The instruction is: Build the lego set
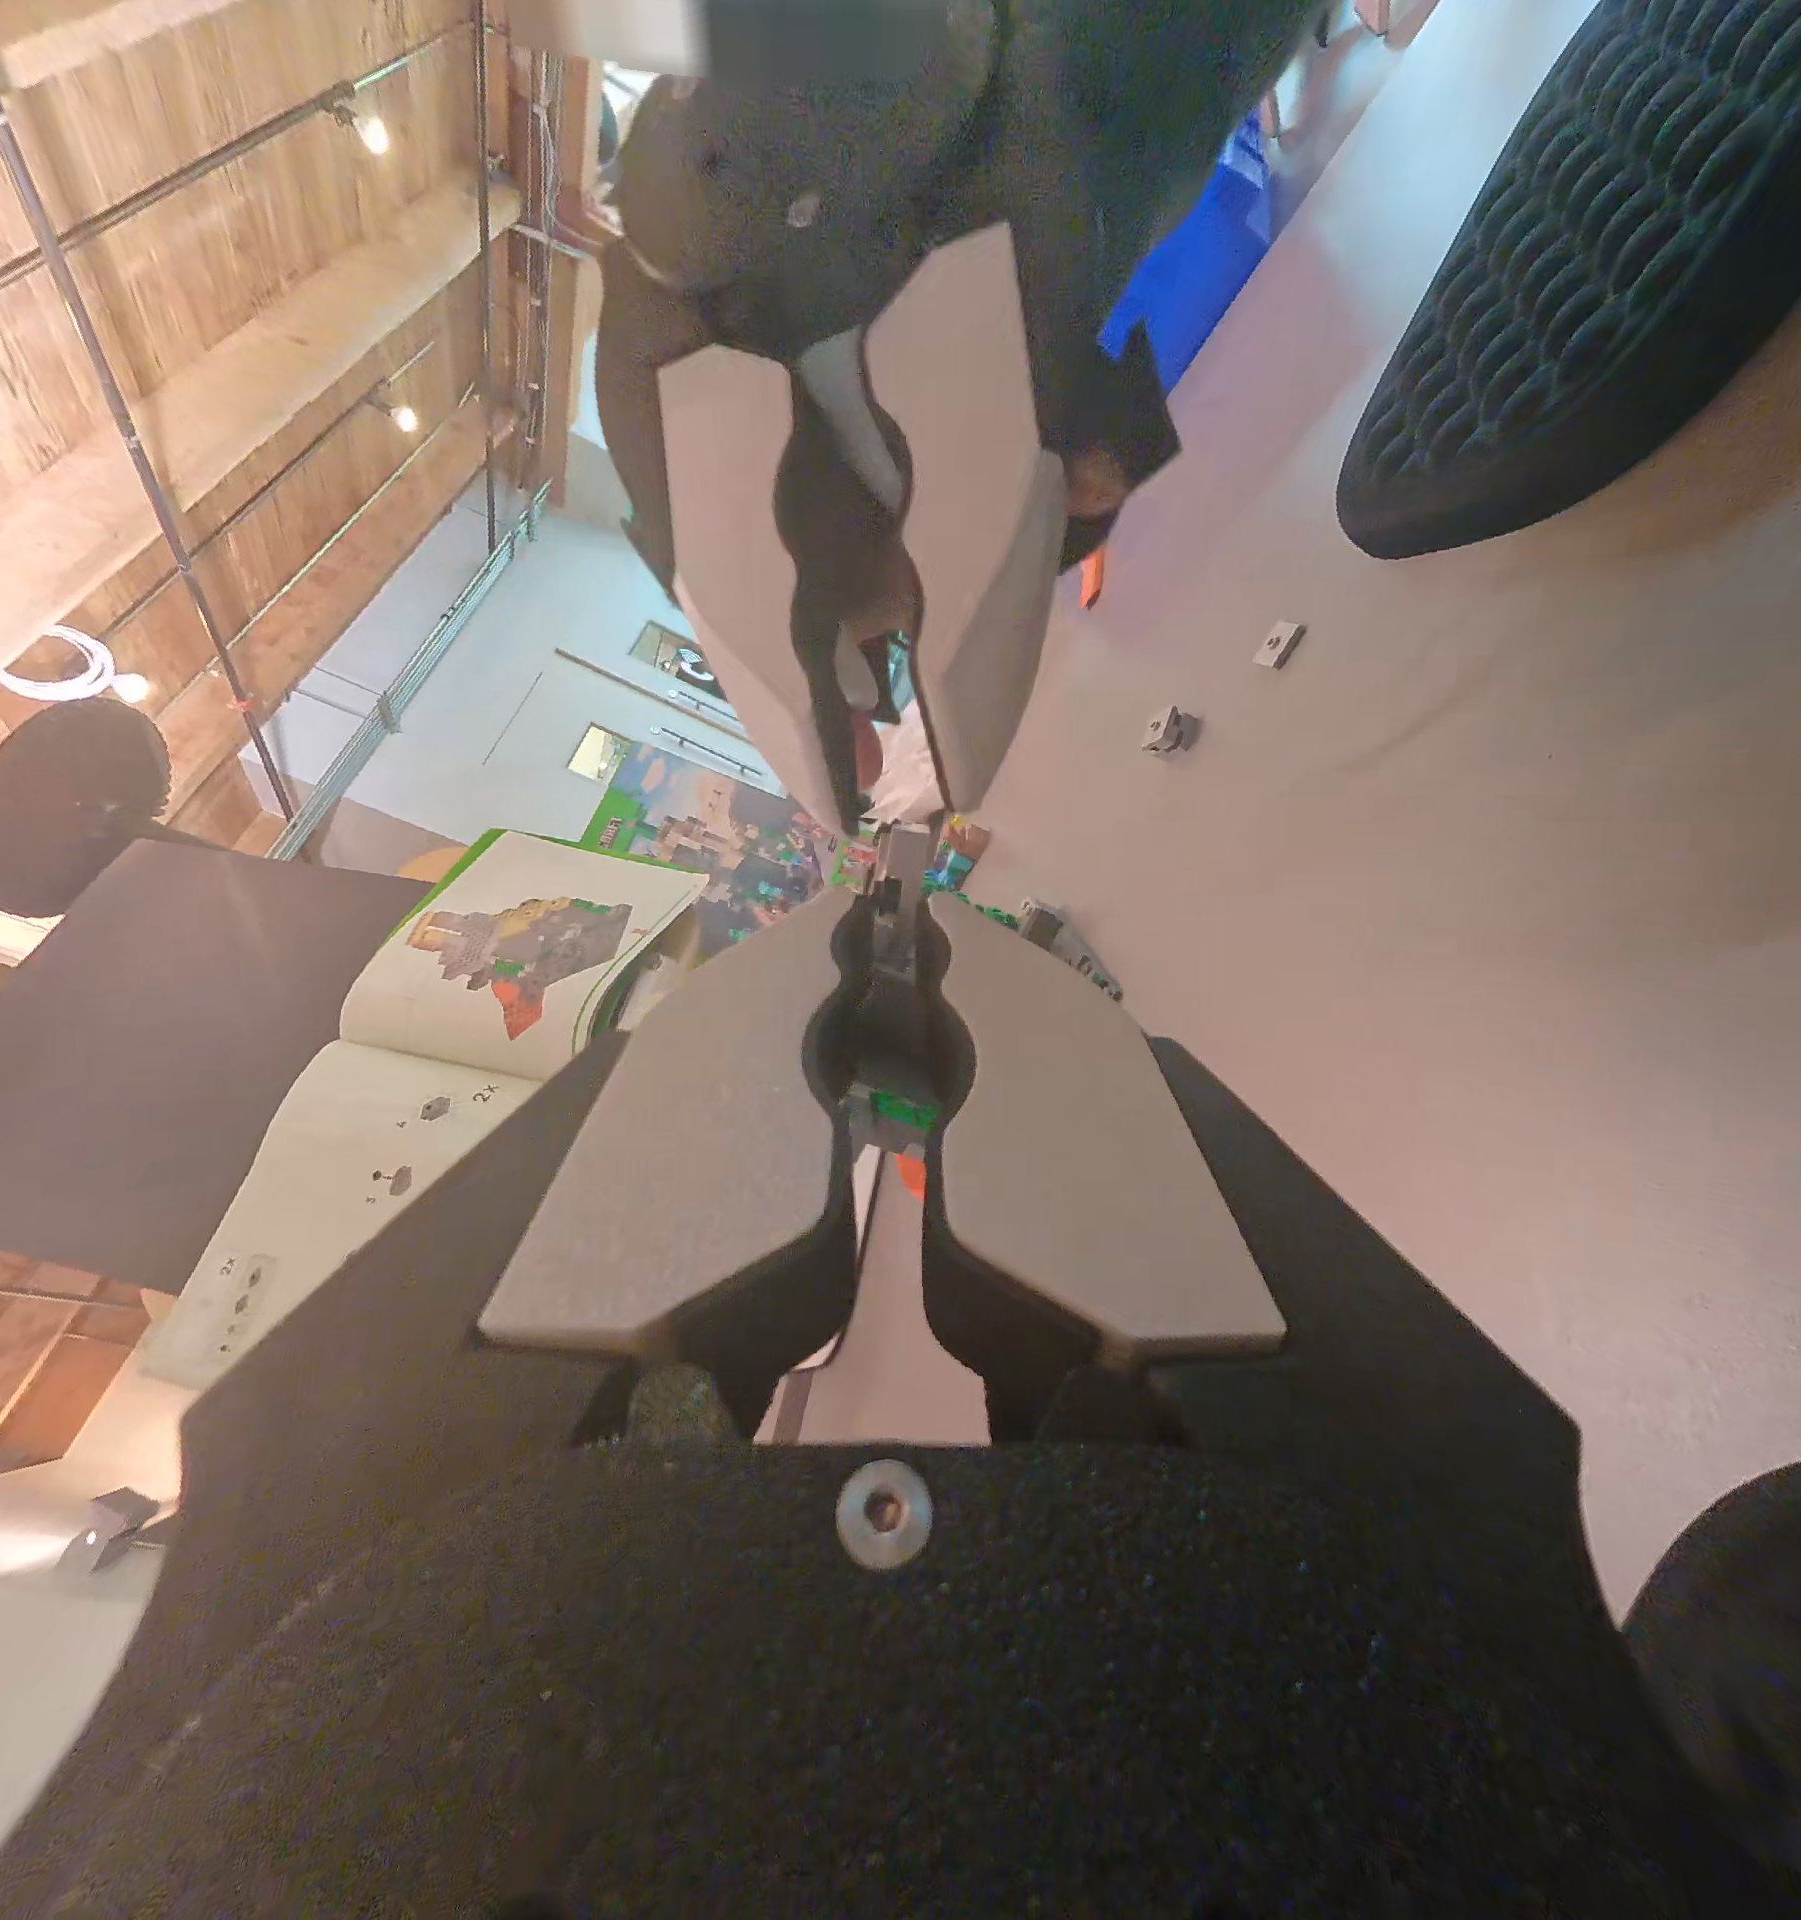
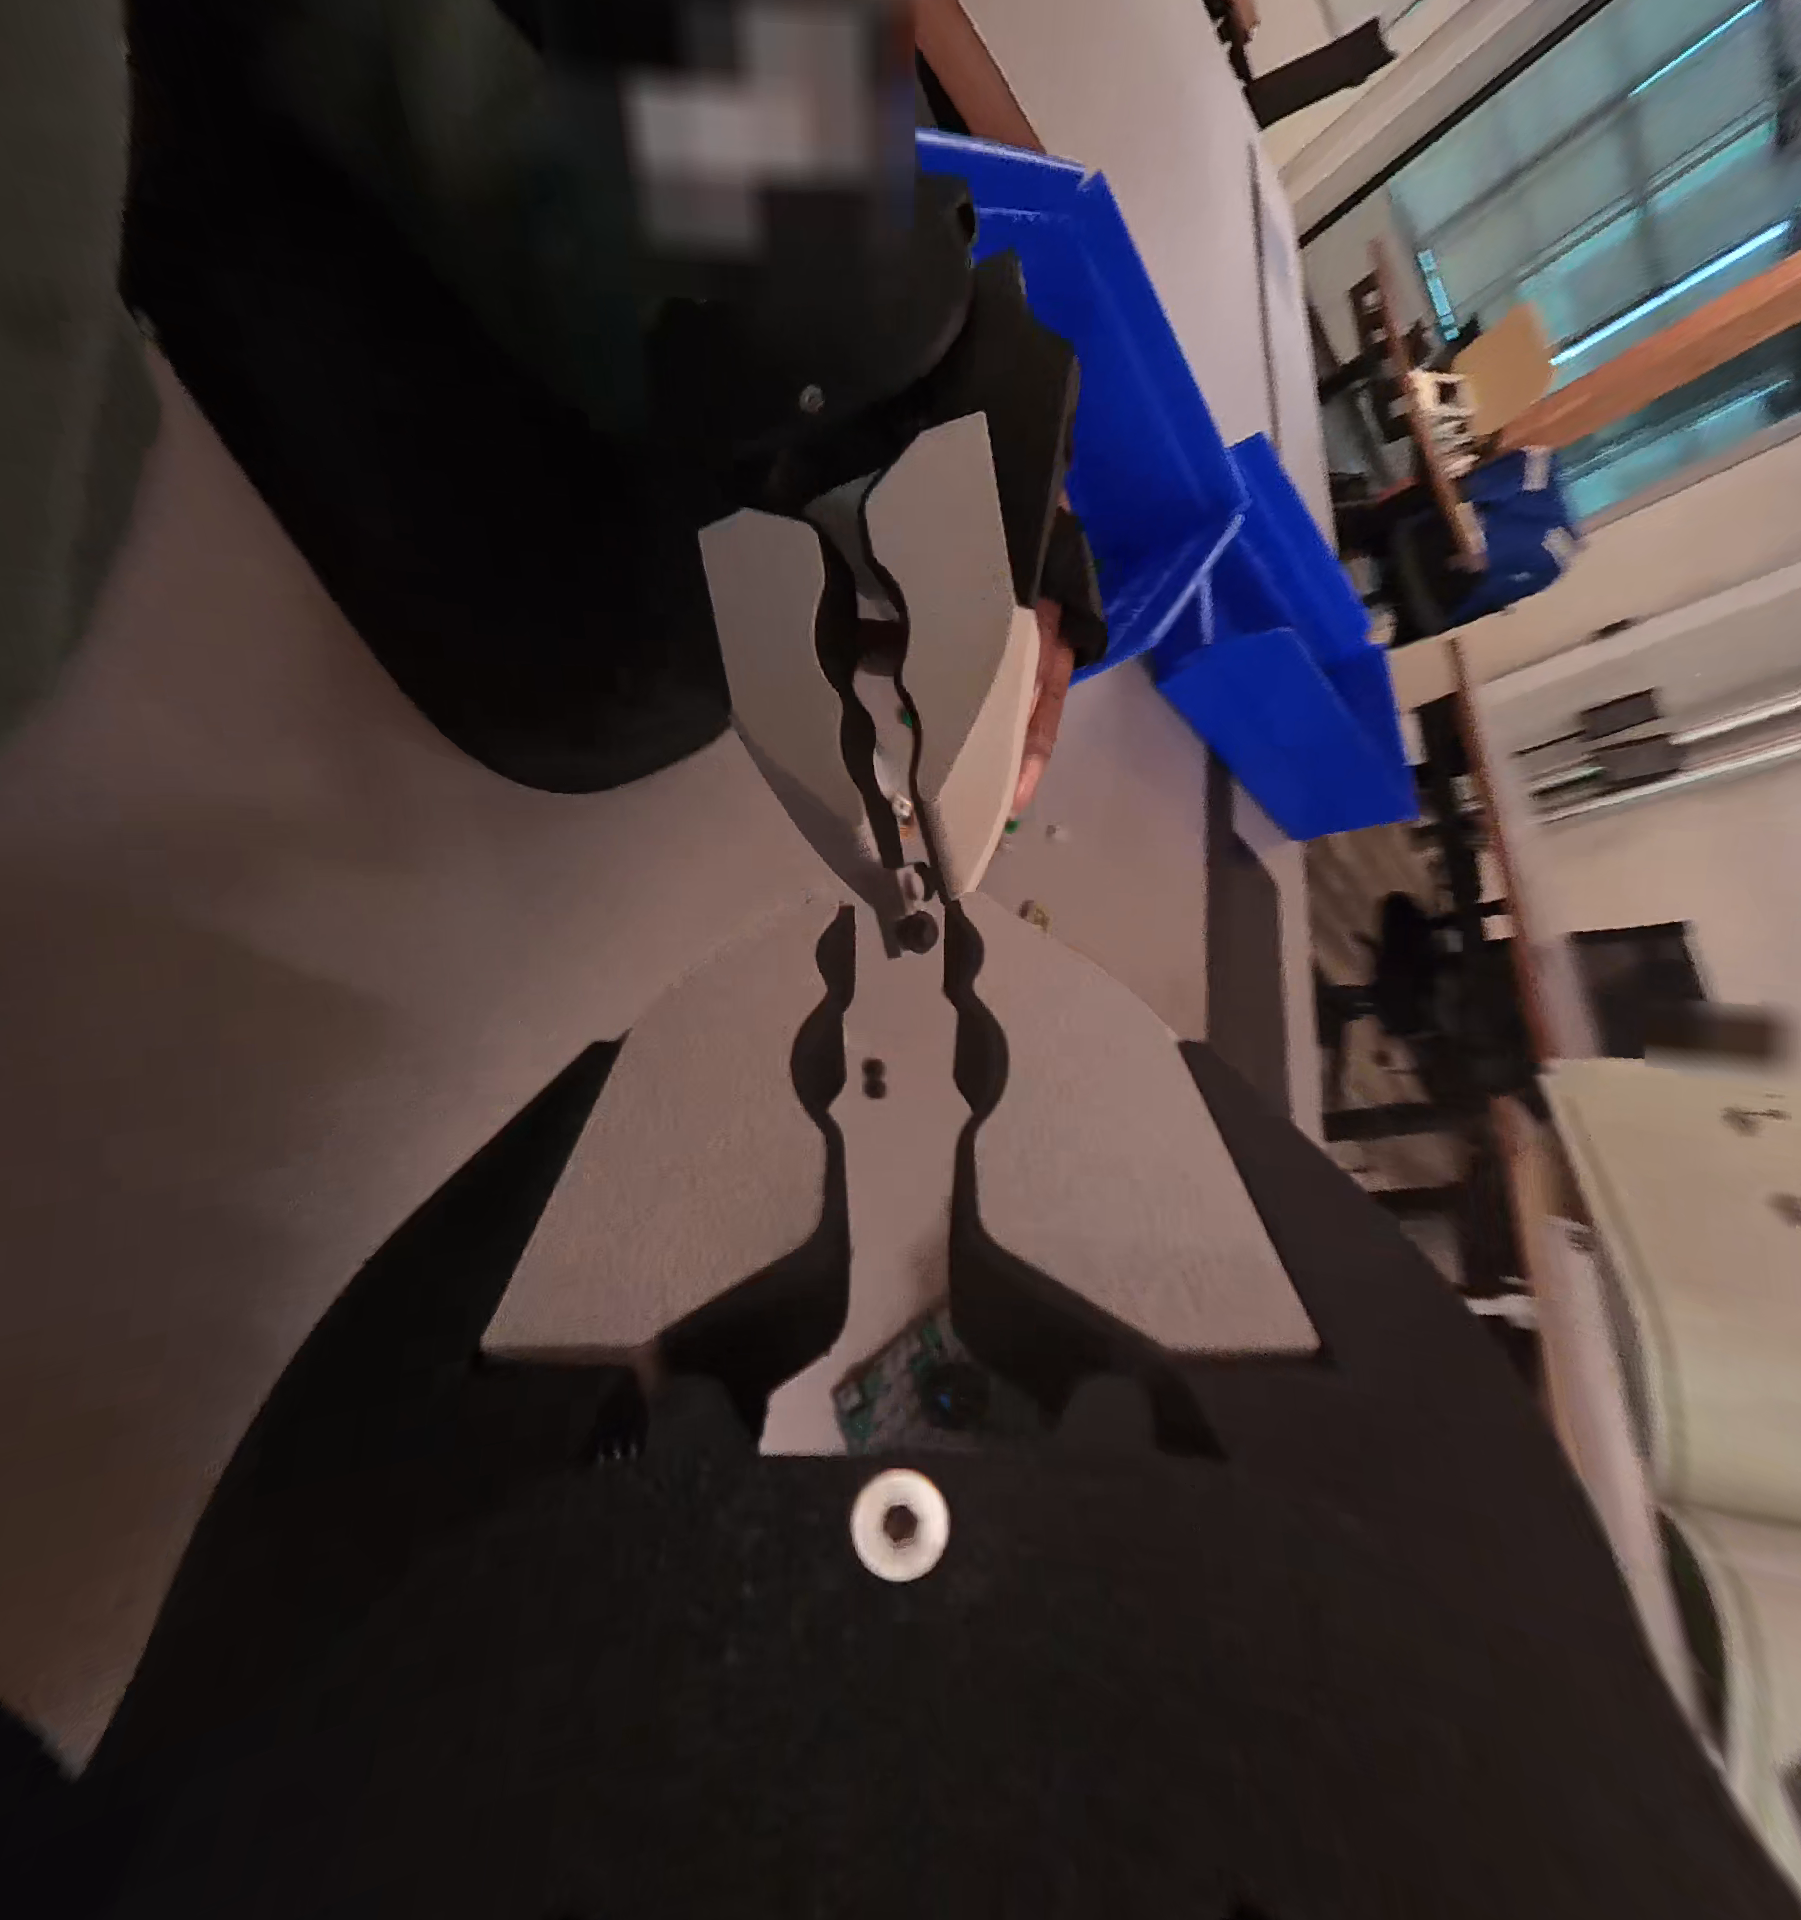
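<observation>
L gripper [image 1: 891, 906] was clenched on the grey lego sub-assy [image 1: 904, 857], free end protruding at 12 o'clock above the table [image 1: 1395, 1039], presumably so the R gripper [image 2: 898, 920], jaws parted and flanking that end w/o evident contact, could take hold.

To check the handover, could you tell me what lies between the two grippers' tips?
A small grey lego piece, held by the left gripper; both wrist views show it.
</observation>
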